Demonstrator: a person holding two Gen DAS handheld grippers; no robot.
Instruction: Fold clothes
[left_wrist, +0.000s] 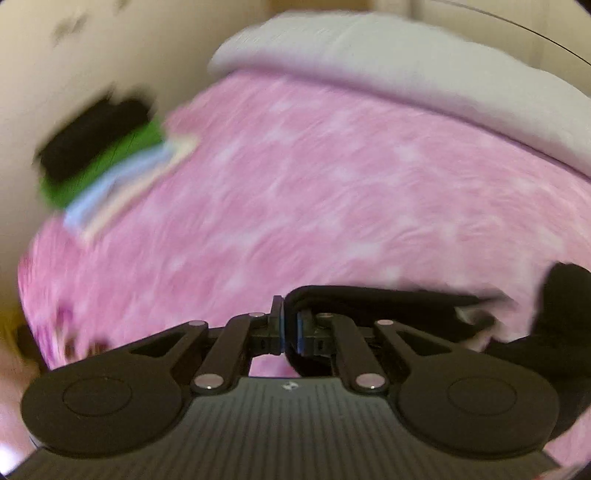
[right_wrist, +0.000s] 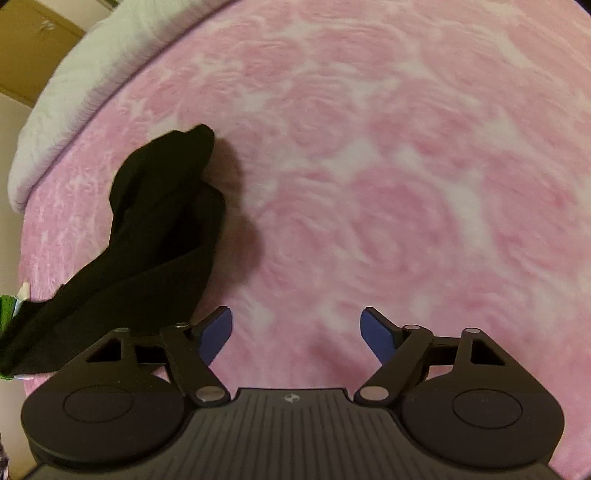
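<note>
A black garment (right_wrist: 159, 221) hangs bunched and twisted over the pink bed cover at the left of the right wrist view. In the left wrist view the same black garment (left_wrist: 388, 302) runs off to the right from my left gripper (left_wrist: 290, 325), which is shut on a fold of it. My right gripper (right_wrist: 295, 332) stands open to the right of the hanging cloth, its blue pads (right_wrist: 216, 332) bare and nothing between them. The left wrist view is blurred by motion.
The bed's pink flowered cover (right_wrist: 369, 166) fills both views. A pale folded quilt (left_wrist: 406, 62) lies along its far edge. A stack of folded clothes (left_wrist: 110, 158), black, green, blue and cream, sits at the cover's left side near the wall.
</note>
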